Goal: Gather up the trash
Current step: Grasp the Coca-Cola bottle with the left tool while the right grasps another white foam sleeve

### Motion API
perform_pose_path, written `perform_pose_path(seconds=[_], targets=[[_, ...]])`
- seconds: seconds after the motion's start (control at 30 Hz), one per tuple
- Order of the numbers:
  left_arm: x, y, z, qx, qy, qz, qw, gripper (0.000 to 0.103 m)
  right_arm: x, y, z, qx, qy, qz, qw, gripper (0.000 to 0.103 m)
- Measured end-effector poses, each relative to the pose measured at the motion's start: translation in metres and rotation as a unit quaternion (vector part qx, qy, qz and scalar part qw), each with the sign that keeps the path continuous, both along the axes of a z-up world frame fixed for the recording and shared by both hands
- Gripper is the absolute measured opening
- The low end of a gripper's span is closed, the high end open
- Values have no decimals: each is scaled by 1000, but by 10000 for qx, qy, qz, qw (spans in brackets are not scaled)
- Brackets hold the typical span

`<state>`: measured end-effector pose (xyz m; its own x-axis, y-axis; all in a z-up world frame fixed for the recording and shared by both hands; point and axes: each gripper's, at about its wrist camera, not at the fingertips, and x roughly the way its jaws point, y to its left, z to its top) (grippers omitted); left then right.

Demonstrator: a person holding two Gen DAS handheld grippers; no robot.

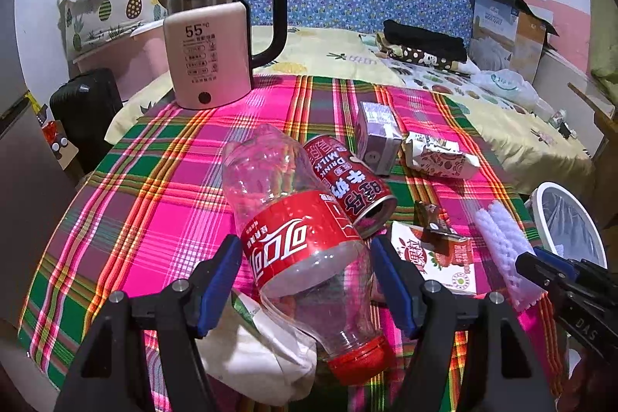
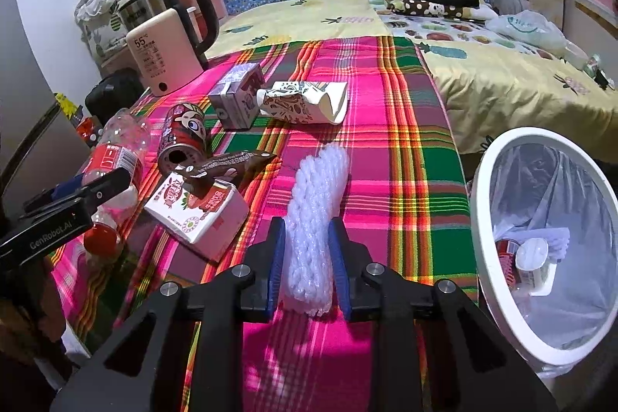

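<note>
L gripper (image 1: 307, 282) jaws wide, straddling the cola bottle (image 1: 297, 238), pads not clearly pressing. R gripper (image 2: 311, 265) clamped on white foam net (image 2: 316, 219) near the plaid cloth's (image 2: 386, 149) right edge, beside bin (image 2: 479, 219).

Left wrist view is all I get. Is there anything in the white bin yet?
Observer: Yes. The right wrist view looks into the bin: a red can and a white container lie inside.
Operator: Is the other tool really squeezing that bubbly white thing?
Observer: Yes. The right tool has both blue pads pressed against the sides of the foam net.
Operator: What's the crumpled carton like on its other end?
Observer: The patterned carton is squashed there and gapes open, cream-coloured inside.
</note>
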<state>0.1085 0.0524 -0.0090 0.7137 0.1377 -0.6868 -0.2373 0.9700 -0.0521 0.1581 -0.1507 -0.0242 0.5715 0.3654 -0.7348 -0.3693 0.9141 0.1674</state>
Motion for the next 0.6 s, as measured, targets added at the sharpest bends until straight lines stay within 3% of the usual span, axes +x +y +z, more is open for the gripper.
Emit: perform_pose_path(seconds=[0.07,0.4,0.6], targets=[[-3,-1,3,5,-38,-10,10000,71,-2,0,1,4,-8,11,10000,17],[-16,-6,11,-23,-162,-125,9998,71,-6,-6,2,127,24,-6,9999,16],[-19,-6,11,-67,-135,-183,9997,71,3,-4,-4,128,54,-30,9999,27]])
